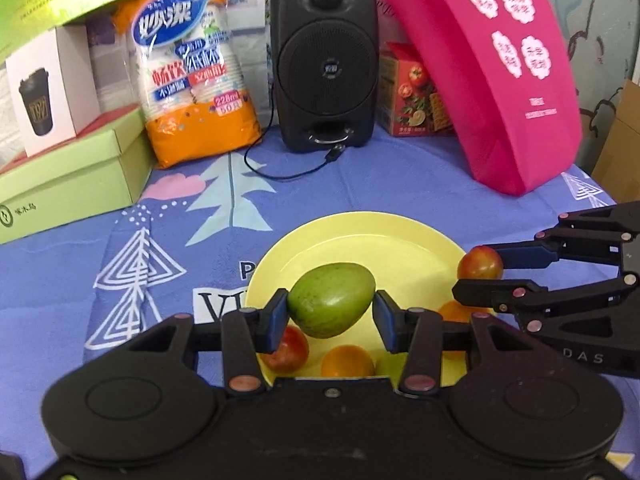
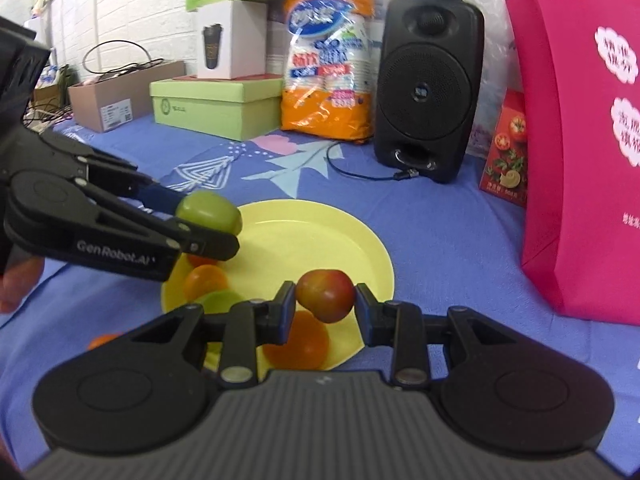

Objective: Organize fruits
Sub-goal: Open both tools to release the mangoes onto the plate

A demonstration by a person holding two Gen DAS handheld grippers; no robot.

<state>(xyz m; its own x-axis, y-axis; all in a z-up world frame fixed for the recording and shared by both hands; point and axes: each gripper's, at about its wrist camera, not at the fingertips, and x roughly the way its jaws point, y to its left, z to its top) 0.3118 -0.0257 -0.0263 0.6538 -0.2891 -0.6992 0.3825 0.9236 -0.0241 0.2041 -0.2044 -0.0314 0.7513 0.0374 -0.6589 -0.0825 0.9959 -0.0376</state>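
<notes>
While both of your grippers hang over the plate, each carries one fruit:

Left gripper (image 1: 331, 312): your blue pads are closed on the green mango (image 1: 332, 300), one pad at each end, holding it clear above the plate.
Right gripper (image 2: 325, 302): your pads are clamped on a red-and-yellow apple (image 2: 326, 295) from both sides; in the left wrist view this gripper (image 1: 484, 276) enters from 3 o'clock with the same apple at its tips.
Yellow plate (image 1: 360, 236): it lies flat on the blue patterned cloth (image 1: 60, 280), directly beneath both grippers.
Fruit on the plate: a second red apple (image 1: 294, 350) and an orange (image 1: 347, 360) rest at the plate's 6 o'clock edge in the left wrist view; another orange (image 1: 454, 310) sits at 4 o'clock, partly hidden by the right gripper.
Fruit off the plate: a small orange piece (image 2: 105, 340) lies on the cloth at 8 o'clock of the plate in the right wrist view.
Background, 12 o'clock: a black speaker (image 1: 324, 64) stands upright, with an orange cup pack (image 1: 192, 68) to its left and a pink bag (image 1: 492, 72) to its right.
</notes>
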